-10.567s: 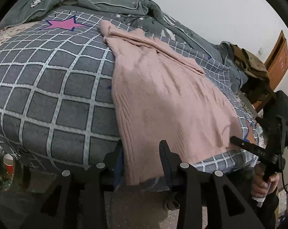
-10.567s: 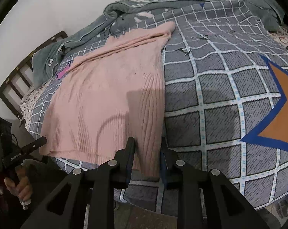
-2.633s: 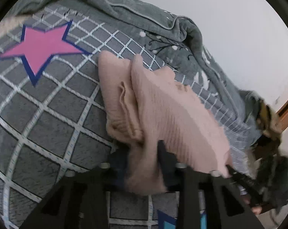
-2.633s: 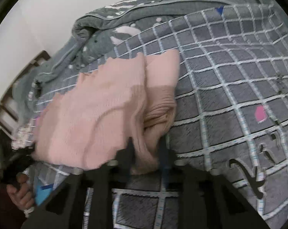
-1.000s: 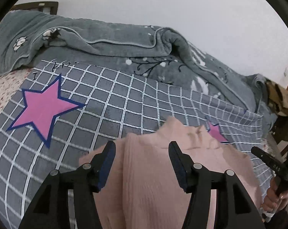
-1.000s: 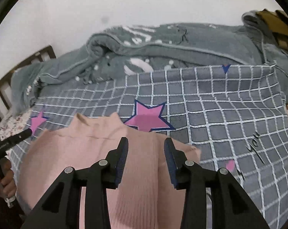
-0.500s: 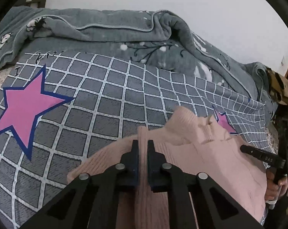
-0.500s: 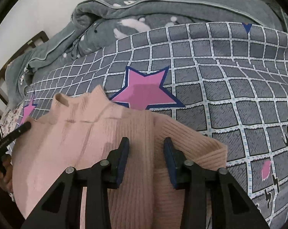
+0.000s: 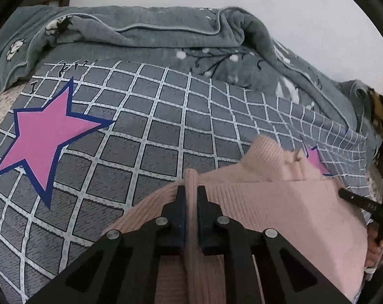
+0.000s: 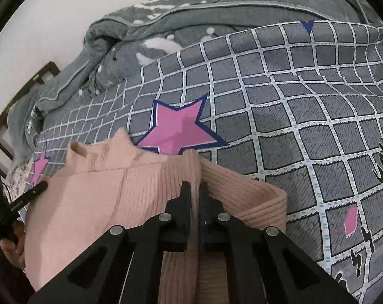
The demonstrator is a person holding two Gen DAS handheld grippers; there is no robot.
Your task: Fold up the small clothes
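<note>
The soft pink ribbed knit sweater [image 9: 280, 202] lies on the bed, on the grey bedcover with white squares and pink stars [image 9: 145, 136]. It sits right under and in front of both tools, with its high neck pointing away from them.

A second ago both tools were open wide, with the sweater just below them. Now both have come down and closed. The left gripper [image 9: 190, 192] pinches a raised ridge of pink knit between its two black fingers. The right gripper [image 10: 194, 190] has just been closing too, and it squeezes its own ridge of the sweater. A wide pink cuff [image 10: 262, 205] lies flat just to the right of that tool. In the left view, a hand [image 9: 379, 248] holding the other tool's handle shows at the far right edge.

So each tool now has a hold on one side of the sweater near the shoulders. That likely means the next fold is ready to start. The grip looks thin, so the knit could slip out if it is pulled fast.

A thick grey blanket [image 10: 166, 25] is bunched up far ahead of both tools, by the wall.
</note>
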